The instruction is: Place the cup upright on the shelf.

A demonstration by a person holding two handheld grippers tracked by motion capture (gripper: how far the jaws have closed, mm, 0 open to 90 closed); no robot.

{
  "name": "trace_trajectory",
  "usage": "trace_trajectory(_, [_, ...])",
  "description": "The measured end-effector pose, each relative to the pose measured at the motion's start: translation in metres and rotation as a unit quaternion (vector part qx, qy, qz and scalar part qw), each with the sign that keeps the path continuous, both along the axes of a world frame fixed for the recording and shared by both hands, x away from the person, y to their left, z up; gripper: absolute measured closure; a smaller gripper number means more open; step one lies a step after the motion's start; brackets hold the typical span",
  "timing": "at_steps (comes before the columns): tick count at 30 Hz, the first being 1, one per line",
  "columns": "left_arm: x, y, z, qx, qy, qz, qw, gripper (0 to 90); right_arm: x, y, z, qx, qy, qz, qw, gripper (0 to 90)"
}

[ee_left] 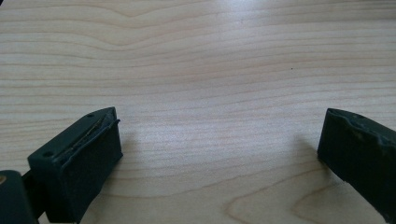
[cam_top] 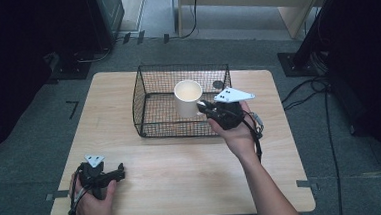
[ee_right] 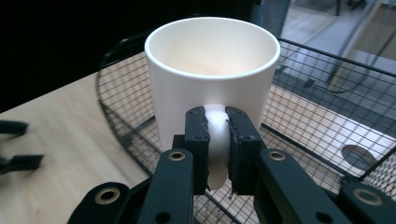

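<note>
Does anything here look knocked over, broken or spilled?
Nothing stands out. The white mug is upright and looks empty, held by its handle in the right gripper over the wire basket. The left gripper rests open on the wooden table.

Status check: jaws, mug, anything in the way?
Right gripper shut on mug handle, mug upright over wire basket. Left gripper open, low over table. Basket wall close beside mug.
</note>
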State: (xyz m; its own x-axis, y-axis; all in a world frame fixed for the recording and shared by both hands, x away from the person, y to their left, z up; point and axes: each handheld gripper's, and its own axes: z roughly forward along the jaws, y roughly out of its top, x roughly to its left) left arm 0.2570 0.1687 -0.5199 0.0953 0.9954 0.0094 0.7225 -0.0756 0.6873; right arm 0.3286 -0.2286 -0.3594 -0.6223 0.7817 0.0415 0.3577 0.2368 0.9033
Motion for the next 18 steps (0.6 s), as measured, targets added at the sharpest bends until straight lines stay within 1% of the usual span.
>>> trace_trajectory(5, [0.000,0.000,0.000,0.000,0.001,-0.001,1.0000,0.0,0.018,-0.002,-0.012,-0.002,0.009,-0.034,0.9994,81.0])
trace_trajectory(6, [0.000,0.000,0.000,0.000,0.000,0.000,1.0000,0.0,0.022,-0.003,-0.016,-0.002,0.012,-0.043,0.9990,81.1])
trace_trajectory(11, [0.000,0.000,0.000,0.000,0.001,-0.001,1.0000,0.0,0.036,-0.003,-0.029,-0.007,0.025,-0.072,0.9971,81.0])
trace_trajectory(14, [0.000,0.000,0.000,0.000,0.001,-0.001,1.0000,0.0,0.042,-0.002,-0.036,-0.012,0.034,-0.081,0.9961,81.0])
trace_trajectory(18, [0.000,0.000,0.000,0.001,0.001,-0.002,1.0000,0.0,0.049,0.002,-0.044,-0.019,0.051,-0.083,0.9951,81.0])
